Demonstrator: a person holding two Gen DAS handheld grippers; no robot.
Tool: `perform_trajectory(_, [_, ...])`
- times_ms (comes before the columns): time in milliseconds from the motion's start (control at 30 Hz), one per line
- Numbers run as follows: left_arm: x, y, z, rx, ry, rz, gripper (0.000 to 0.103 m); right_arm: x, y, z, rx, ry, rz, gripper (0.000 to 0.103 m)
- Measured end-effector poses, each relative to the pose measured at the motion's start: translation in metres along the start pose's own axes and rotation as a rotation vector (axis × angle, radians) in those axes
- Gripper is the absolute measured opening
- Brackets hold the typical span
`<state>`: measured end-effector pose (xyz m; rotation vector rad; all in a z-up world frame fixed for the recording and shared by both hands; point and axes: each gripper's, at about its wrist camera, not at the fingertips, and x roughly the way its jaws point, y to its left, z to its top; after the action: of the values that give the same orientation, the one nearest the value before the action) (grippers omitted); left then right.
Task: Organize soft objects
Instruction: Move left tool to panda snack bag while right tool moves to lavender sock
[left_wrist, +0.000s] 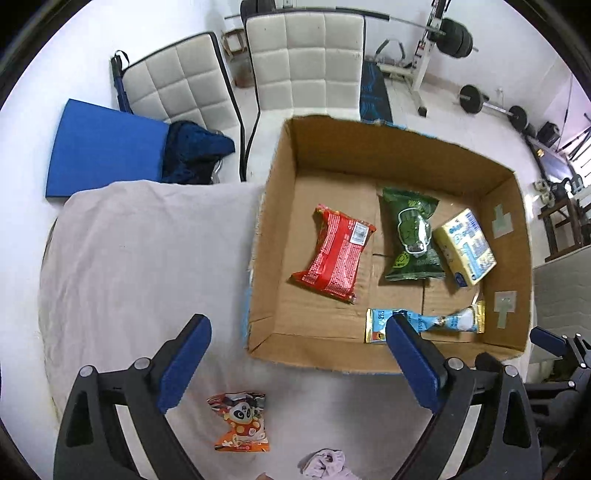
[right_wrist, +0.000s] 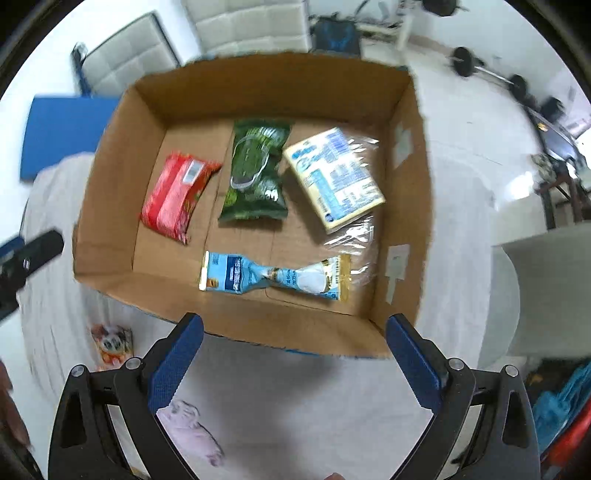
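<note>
A cardboard box (left_wrist: 511, 258) (right_wrist: 404, 206) stands on a table under a white cloth. In it lie a red packet (left_wrist: 334, 254) (right_wrist: 175, 195), a green packet (left_wrist: 412, 236) (right_wrist: 256, 173), a yellow-blue pack (left_wrist: 465, 247) (right_wrist: 336, 177) and a light-blue pouch (left_wrist: 443, 321) (right_wrist: 273, 275). An orange panda packet (left_wrist: 240, 421) (right_wrist: 110, 345) and a pink soft cloth (left_wrist: 327, 463) (right_wrist: 190, 430) lie on the white cloth in front of the box. My left gripper (left_wrist: 297, 360) is open and empty above the panda packet. My right gripper (right_wrist: 295, 363) is open and empty at the box's near wall.
Two white padded chairs (left_wrist: 303, 62) stand behind the table. A blue pad (left_wrist: 105, 151) and dark blue fabric (left_wrist: 195, 151) lie at the back left. Gym weights (left_wrist: 456, 37) stand further back. The white cloth (left_wrist: 147, 258) covers the table left of the box.
</note>
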<state>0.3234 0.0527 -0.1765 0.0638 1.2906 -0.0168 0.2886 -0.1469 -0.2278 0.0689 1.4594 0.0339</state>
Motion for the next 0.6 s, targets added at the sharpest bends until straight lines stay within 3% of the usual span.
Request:
perform_trajectory(300, [-0.065,0.031,-0.035,0.061,-0.123,0.035,0.097,-0.055,0.034,-0.046,0.109,-0.113,0.008,0.101])
perform_trajectory(467, [-0.079,0.069,-0.069,0.069,-0.114,0.033,0.097,-0.050,0.066,-0.099,0.103,-0.040,0.070,0.101])
perform_trajectory(600, [-0.058,0.097,-0.108,0.060,-0.008,0.043,0.097,-0.023,0.091,-0.141,0.054,0.057,0.077,0.101])
